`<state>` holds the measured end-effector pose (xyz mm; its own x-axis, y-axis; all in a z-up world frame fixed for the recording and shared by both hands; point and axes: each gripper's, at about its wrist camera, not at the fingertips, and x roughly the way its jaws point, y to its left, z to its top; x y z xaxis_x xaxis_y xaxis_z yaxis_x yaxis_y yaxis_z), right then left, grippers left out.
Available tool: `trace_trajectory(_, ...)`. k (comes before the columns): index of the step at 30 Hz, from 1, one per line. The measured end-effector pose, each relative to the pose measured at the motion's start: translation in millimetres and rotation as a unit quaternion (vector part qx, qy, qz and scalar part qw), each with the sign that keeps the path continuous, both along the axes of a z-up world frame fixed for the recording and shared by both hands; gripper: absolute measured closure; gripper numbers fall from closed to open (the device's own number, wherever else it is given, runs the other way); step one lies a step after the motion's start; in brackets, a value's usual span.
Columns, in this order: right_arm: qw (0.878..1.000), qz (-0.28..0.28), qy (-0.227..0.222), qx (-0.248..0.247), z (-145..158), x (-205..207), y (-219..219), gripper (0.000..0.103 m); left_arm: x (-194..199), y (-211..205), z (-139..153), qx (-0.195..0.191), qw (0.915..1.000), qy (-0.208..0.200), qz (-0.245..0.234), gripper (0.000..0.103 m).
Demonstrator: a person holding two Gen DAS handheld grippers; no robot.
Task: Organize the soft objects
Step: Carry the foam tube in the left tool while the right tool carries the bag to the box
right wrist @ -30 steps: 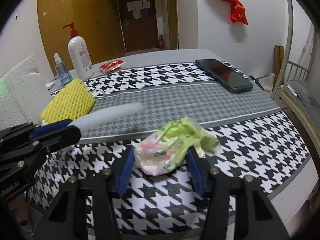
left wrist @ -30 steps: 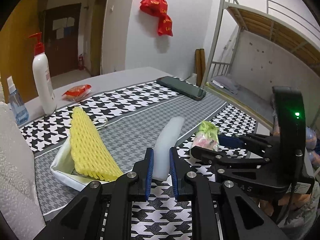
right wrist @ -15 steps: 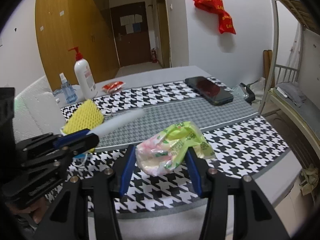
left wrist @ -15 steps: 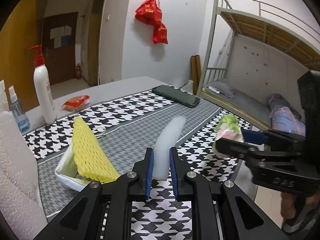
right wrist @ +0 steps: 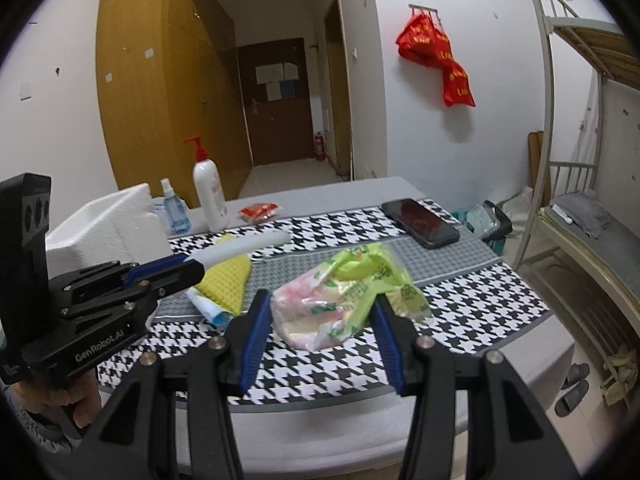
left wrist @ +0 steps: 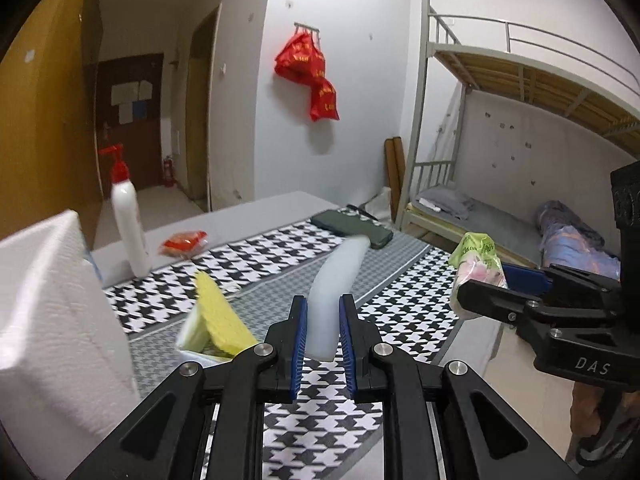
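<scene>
Left gripper (left wrist: 323, 330): blue pads closed tight on the near end of a white foam strip (left wrist: 334, 288), which curves up and away above the table.
Right gripper (right wrist: 320, 326): jaws held fairly wide, pressed against both sides of a crumpled green and pink plastic packet (right wrist: 346, 296), lifted clear of the table.
Foam box (right wrist: 102, 226): white, at the table's left edge; its inside cannot be seen.
Yellow foam net (right wrist: 228, 278): lying on a white wrapper, just beside the foam box.
Bottles: a white pump bottle (right wrist: 209, 192) with a red pump, and a small blue spray bottle (right wrist: 173, 210) beside it; contents not readable.
Table (right wrist: 460, 280): black and white houndstooth cloth with a grey band; a dark phone (right wrist: 420, 222) and a red packet (right wrist: 260, 212) lie toward the far side.
Right view only: spray bottle, slippers (right wrist: 572, 388) on the floor, "GenRobot.AI" on the left gripper's body.
Left view only: bedding on the lower bunk (left wrist: 576, 240), "DAS" on the right gripper's body.
Red bags (left wrist: 310, 72): hung on the wall, yellow writing too blurred to read.
</scene>
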<state>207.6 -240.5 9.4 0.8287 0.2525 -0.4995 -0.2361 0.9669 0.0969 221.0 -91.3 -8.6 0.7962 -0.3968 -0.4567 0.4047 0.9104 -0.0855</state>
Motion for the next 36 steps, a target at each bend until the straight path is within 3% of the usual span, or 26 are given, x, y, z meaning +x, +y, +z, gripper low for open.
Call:
trace_trajectory(13, 0.998, 0.024, -0.049, 0.012, 31.0, -37.3, 13.3, 0.049, -38.0, 26.4, 36.5, 0.010, 0.9981, -0.049, 0.036, 0.086)
trace_trajectory(21, 0.996, 0.052, -0.072, 0.019, 47.3, -49.0, 28.7, 0.049, -53.4, 43.9, 51.3, 0.017, 0.9965, -0.058, 0.058, 0.086)
trace_trajectory(36, 0.988, 0.117, -0.099, 0.025, 64.3, -49.8, 71.4, 0.049, -86.6, 100.7, 77.5, 0.006, 0.9851, -0.096, 0.143, 0.086)
